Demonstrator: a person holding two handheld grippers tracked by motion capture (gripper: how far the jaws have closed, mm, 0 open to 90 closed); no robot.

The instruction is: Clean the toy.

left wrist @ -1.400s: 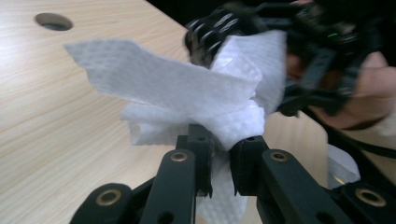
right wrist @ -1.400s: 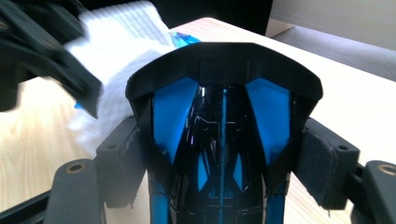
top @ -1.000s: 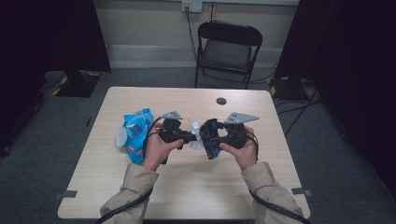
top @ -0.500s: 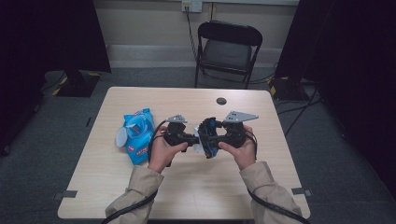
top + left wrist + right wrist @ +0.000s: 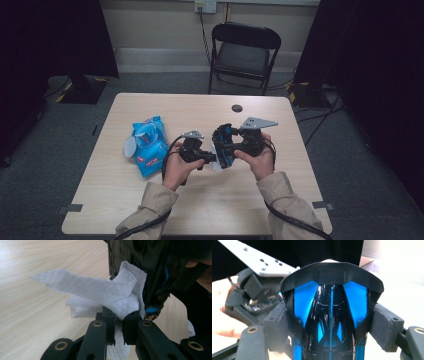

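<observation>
Left gripper (image 5: 119, 326) pinches a white wipe (image 5: 105, 293) against a black-and-blue mouse (image 5: 331, 315), clamped between the right gripper's (image 5: 331, 322) pads just ahead.

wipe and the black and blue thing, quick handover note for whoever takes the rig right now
Left gripper: shut on a crumpled white wipe, pressed against the black and blue object.
Right gripper: jaws wide, clamped on the object's two sides, held above the table in the high view.
Blue wipe pack: lies on the table to the left of the hands, flap open.
Done: a wipe is out of the pack and on the object.
Left: probably the rest of the wiping; how much is already clean I cannot tell. Then set object and wipe down.
</observation>
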